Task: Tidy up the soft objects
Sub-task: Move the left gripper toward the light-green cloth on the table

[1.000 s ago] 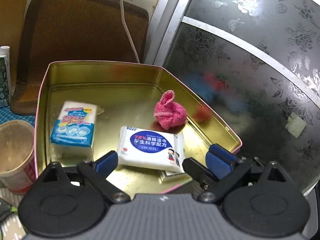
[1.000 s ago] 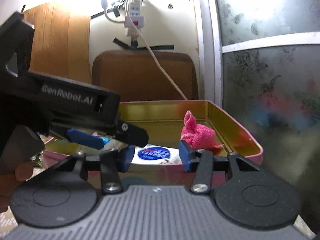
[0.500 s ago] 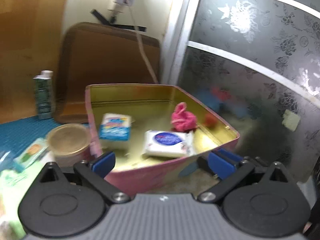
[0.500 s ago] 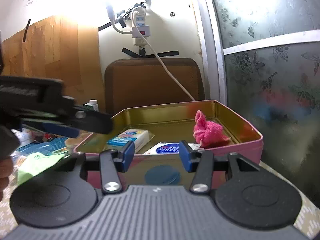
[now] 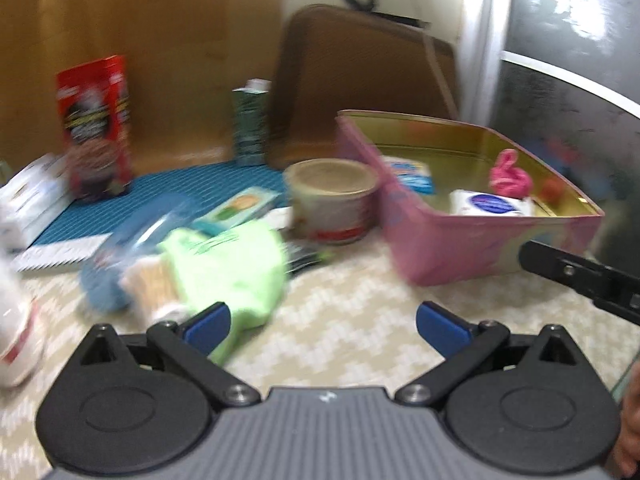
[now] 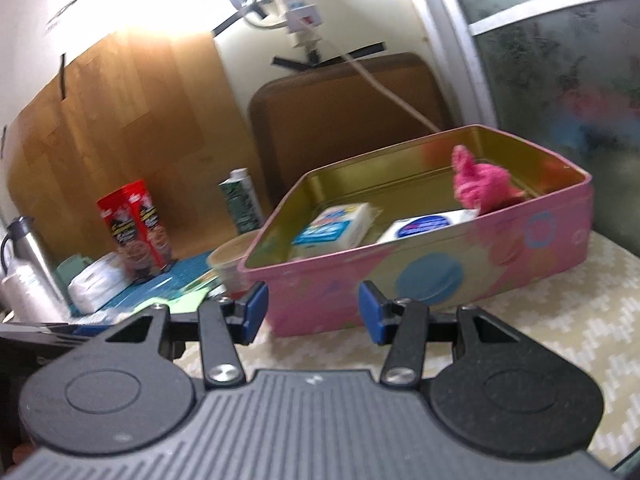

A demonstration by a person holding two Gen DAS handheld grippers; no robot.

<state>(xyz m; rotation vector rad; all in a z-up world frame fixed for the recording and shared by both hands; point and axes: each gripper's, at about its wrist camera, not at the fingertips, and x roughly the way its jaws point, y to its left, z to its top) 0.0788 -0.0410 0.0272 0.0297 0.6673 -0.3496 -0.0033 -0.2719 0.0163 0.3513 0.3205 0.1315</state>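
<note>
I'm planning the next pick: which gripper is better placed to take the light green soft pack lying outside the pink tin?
Left. The left gripper, wide open and empty, has the green pack just ahead of its fingers. The right gripper faces the pink tin instead.

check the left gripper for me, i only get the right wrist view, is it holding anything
Observer: No. The left gripper is wide open, with nothing between its fingers.
Operator: whats in front of it
Observer: A soft-looking green item lies on the table just beyond its left finger, outside the tin.
Operator: anything else next to that
Observer: A blue bundle lies beside it, on the side away from the tin. It is too blurred to identify.
</note>
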